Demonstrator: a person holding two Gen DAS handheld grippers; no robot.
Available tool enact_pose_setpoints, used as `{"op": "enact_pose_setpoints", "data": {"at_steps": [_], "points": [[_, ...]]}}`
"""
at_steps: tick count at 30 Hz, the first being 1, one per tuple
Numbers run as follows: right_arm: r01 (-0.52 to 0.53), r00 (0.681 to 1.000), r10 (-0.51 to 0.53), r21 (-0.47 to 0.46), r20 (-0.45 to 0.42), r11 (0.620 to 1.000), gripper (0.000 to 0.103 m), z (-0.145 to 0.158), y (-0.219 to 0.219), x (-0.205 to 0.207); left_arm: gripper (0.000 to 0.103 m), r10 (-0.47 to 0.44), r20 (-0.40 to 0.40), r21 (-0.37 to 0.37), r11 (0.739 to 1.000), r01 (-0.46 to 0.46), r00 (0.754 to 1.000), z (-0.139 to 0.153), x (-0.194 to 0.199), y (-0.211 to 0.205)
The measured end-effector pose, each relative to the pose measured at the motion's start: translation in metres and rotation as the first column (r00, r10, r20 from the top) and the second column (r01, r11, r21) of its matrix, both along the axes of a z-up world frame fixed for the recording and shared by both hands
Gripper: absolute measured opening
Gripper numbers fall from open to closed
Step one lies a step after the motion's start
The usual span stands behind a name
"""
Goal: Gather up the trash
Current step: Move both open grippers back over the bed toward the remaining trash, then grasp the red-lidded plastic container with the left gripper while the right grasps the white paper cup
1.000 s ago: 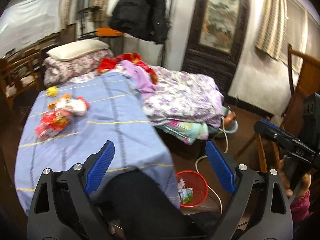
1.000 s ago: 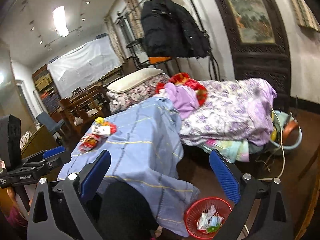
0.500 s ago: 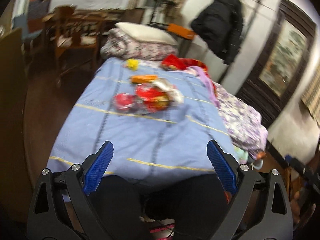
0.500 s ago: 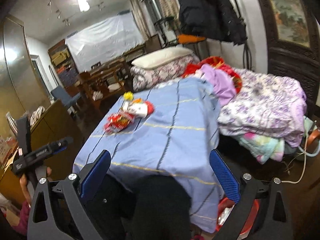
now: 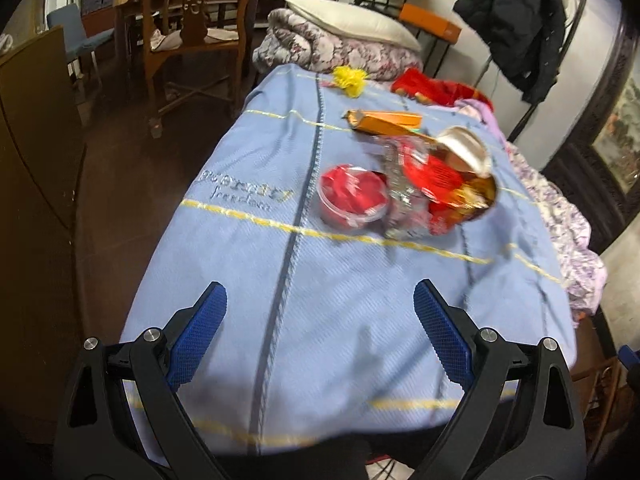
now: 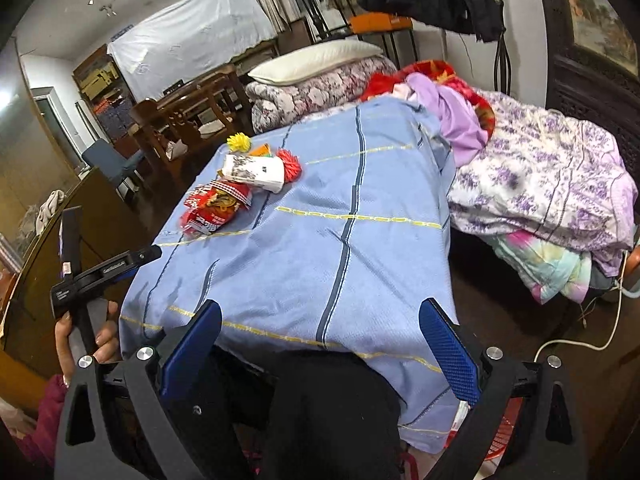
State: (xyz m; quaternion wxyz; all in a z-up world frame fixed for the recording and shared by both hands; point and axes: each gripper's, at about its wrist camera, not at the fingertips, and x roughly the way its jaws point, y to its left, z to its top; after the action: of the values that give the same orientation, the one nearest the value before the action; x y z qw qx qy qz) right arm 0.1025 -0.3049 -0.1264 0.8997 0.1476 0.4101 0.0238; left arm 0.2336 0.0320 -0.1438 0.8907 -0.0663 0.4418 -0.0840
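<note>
two hand-held grippers (image 5: 318, 330) (image 6: 318, 350), one pillow (image 5: 346, 20), one coat (image 5: 516, 24)

The right claw (image 6: 320, 354) filled the bottom of the frame, its blue-padded jaws spread wide with nothing between them. Above it lay a bed under a light blue blanket (image 6: 340, 216). Left of centre, a heap of trash rested on that blanket: a red snack wrapper (image 6: 216, 208), a white carton (image 6: 256, 172) just above it, and a yellow crinkled scrap (image 6: 239, 142) near the far edge. At the lower left, the left claw (image 6: 104, 272) was gripped by a hand (image 6: 86, 338).
</note>
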Motion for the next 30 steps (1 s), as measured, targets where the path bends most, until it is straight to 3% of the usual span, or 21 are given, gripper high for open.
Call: {"op": "enact_pose_setpoints", "data": {"at_steps": [17,21,25,30], "points": [[-0.021,0.996,0.02,-0.018,-0.082,1.0,0.097,-0.025,0.014,0.071,0.091,-0.051,-0.013,0.11,0.993,0.052,0.999,-0.02,0.084,-0.035],[-0.035,0.996,0.033,-0.02,-0.082,0.999,0.097,-0.024,0.02,0.084,0.09,-0.036,0.005,0.084,0.996,0.035,0.999,-0.026,0.094,-0.031],[-0.059,0.996,0.057,-0.029,-0.074,0.998,0.097,-0.024,0.03,0.102,0.056,-0.069,0.05,0.018,0.997,0.068,0.996,-0.027,0.088,-0.025],[-0.091,0.995,0.091,-0.018,-0.03,0.996,0.097,-0.018,0.044,0.136,0.056,-0.064,0.091,0.006,0.998,0.063,0.994,-0.023,0.082,-0.022]]}}
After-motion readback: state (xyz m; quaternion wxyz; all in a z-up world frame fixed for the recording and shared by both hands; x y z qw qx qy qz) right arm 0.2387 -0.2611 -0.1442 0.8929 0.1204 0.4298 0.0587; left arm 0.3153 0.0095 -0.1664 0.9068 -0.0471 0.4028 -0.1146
